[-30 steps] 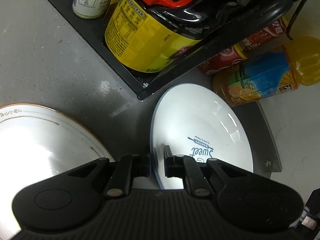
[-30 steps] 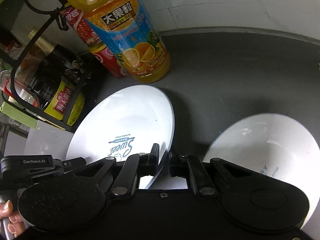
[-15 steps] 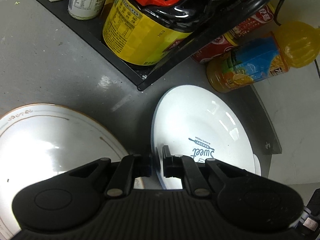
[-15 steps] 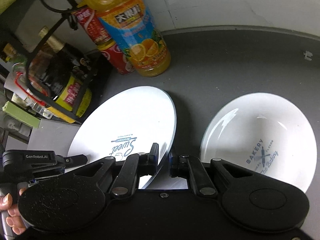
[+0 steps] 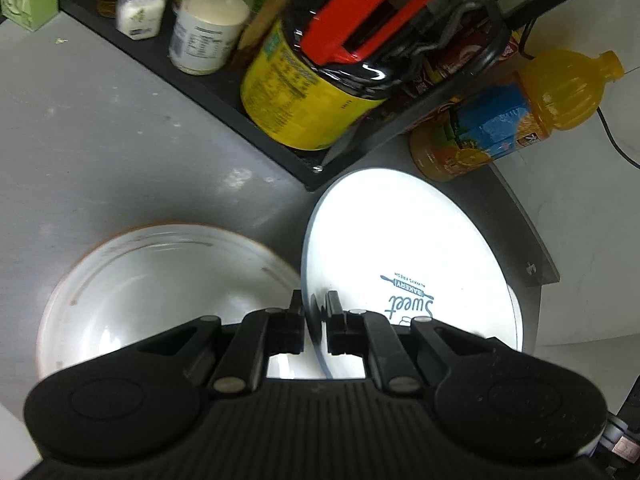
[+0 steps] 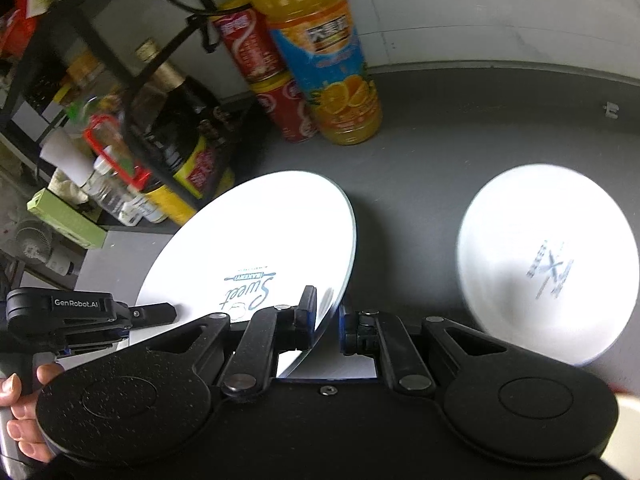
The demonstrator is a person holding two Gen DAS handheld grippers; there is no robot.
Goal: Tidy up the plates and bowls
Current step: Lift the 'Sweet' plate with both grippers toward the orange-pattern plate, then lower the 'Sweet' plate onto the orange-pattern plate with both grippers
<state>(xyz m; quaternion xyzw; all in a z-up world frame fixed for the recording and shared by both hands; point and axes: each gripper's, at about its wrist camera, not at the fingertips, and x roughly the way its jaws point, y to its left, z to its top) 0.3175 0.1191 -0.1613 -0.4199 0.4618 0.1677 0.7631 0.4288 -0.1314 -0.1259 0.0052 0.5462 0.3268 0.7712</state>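
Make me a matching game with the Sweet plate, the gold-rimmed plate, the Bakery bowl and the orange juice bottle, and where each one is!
Things:
1. Sweet plate
2. gold-rimmed plate
3. Bakery bowl
4. orange juice bottle

Places:
A. standing by the wall beside the red cans
B. flat on the grey counter, left of the left gripper
C. pinched at its rim by both the left gripper and the right gripper
D. alone on the dark counter, right of the right gripper

Pairs: 1-C, 2-B, 3-D, 4-A

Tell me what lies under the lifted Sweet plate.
Under the Sweet plate, dark counter shows in the right wrist view. In the left, a white sliver peeks past its edge; the rest is covered.
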